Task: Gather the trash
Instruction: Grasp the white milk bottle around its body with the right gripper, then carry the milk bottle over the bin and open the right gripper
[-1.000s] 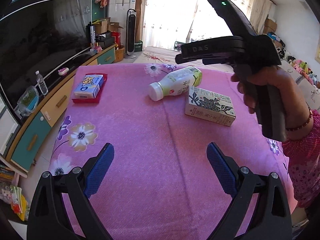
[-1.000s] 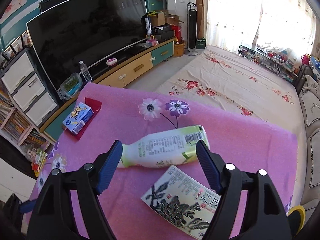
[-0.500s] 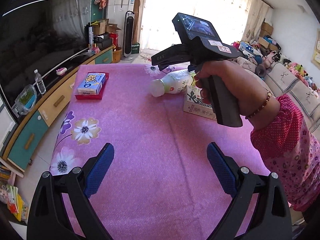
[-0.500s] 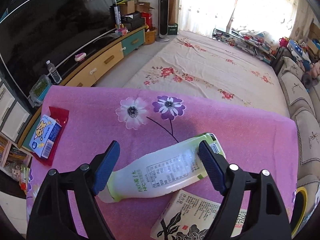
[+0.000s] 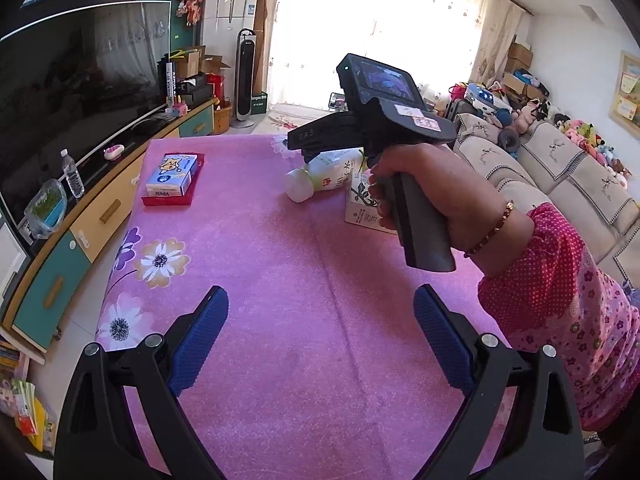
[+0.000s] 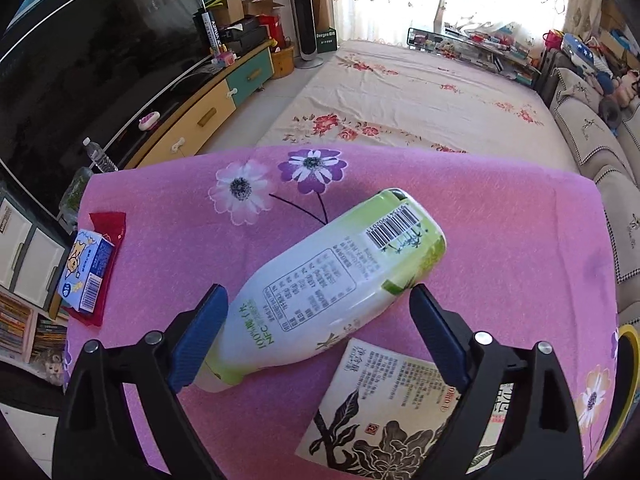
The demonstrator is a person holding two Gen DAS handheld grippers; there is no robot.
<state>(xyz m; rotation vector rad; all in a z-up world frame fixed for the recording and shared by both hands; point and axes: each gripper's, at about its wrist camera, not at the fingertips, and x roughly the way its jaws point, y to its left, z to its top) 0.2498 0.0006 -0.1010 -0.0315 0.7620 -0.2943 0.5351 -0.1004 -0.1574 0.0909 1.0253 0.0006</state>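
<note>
A white and green plastic bottle (image 6: 328, 284) lies on its side on the pink flowered tablecloth (image 6: 520, 248); it also shows in the left wrist view (image 5: 320, 174). A printed carton (image 6: 384, 412) lies beside it, nearer me, also seen in the left wrist view (image 5: 360, 204). My right gripper (image 6: 318, 328) is open, low over the bottle, its jaws either side of the bottle's body without touching. My left gripper (image 5: 320, 334) is open and empty above the near part of the cloth.
A blue tissue box on a red tray (image 5: 172, 176) sits at the table's left side. A TV cabinet (image 5: 80, 232) runs along the left. A sofa (image 5: 560, 168) stands to the right. A yellow ring object (image 6: 624, 380) shows at the right edge.
My right gripper has moved forward and down over the bottle, which now fills the space between its jaws. My left gripper has stayed in place, still open.
</note>
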